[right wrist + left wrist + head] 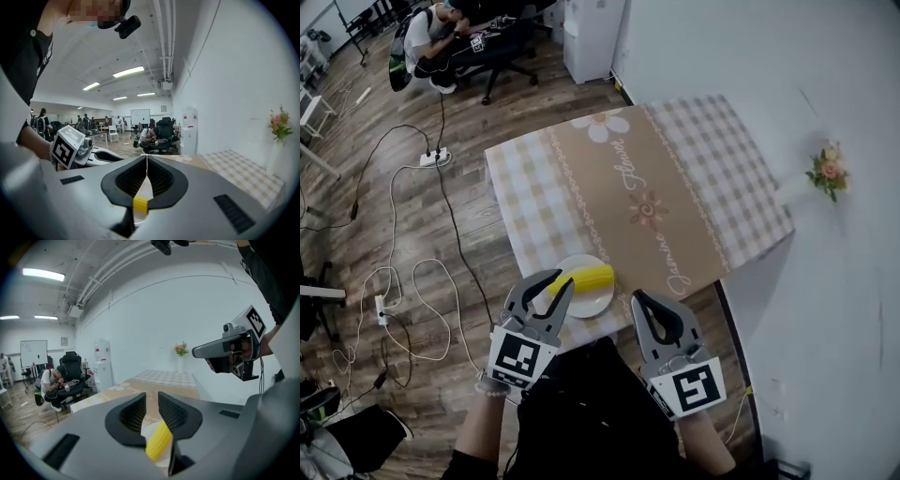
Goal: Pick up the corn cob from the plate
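A yellow corn cob [589,277] lies on a white plate [598,304] near the front edge of the table. My left gripper [551,285] hovers at the cob's left end, its jaws a small way apart and pressing on nothing. In the left gripper view the left gripper [151,398] shows that narrow gap, with the corn cob [158,442] below and just beyond the tips. My right gripper [639,299] is shut and empty, to the right of the plate. In the right gripper view the right gripper [146,160] has its pads touching, and a bit of the corn cob [140,204] shows beneath.
The table carries a checked cloth [722,178] with a brown flower runner. A vase of flowers [829,171] stands by the white wall on the right. Cables and a power strip [432,157] lie on the wooden floor at left. A person [427,37] sits far back.
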A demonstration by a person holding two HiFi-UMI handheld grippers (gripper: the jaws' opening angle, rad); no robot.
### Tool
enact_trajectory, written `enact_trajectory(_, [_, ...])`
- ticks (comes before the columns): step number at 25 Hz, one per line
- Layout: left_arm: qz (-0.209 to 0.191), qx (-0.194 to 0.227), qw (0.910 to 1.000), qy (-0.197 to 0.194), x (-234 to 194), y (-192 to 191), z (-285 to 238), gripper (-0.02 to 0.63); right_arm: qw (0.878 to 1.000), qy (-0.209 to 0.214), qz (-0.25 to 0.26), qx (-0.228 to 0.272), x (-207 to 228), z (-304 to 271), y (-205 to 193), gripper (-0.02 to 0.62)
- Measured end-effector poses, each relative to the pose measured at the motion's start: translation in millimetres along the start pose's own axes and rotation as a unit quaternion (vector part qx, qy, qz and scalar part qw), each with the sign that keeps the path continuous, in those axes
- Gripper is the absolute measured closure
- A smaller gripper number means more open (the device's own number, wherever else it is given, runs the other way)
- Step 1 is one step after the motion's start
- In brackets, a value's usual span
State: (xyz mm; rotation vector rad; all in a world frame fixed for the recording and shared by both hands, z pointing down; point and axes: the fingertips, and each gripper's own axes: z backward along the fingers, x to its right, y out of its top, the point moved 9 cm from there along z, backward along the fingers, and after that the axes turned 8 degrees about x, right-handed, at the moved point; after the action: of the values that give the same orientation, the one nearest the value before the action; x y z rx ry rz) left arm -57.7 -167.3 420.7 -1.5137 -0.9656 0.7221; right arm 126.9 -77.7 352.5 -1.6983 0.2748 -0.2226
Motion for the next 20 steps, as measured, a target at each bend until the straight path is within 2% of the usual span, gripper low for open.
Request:
enact_trajectory(2, [0.018,-0.015,0.9996,-0.017,0.9,-6.3,-8.2,0.475,1.000,-0.002,-0.002,-0.004,3.5,1.5,-2.1,0.553])
enact_trajectory(3, [0.020,-0.023,0.9993,-0.022,1.7,-9.4,-11.9,0.464,1.000,-0.003,-0.003,-0.006,4.9,2.6,-2.9,0.552])
enact_trajectory(13, [0.014,-0.091,0.9933,-0.071,3.1,-47.1,-44.6,0.402,0.999,-0.028,-0.012,-0.013,13.4,11.9,-8.2,0.553])
enact_trajectory(20, [-0.017,-0.150,0.9819,-0.115,15.7,-80.3,-60.1,0.372,0.998,-0.052,-0.019,-0.024,21.3,22.0,-14.6,0.553])
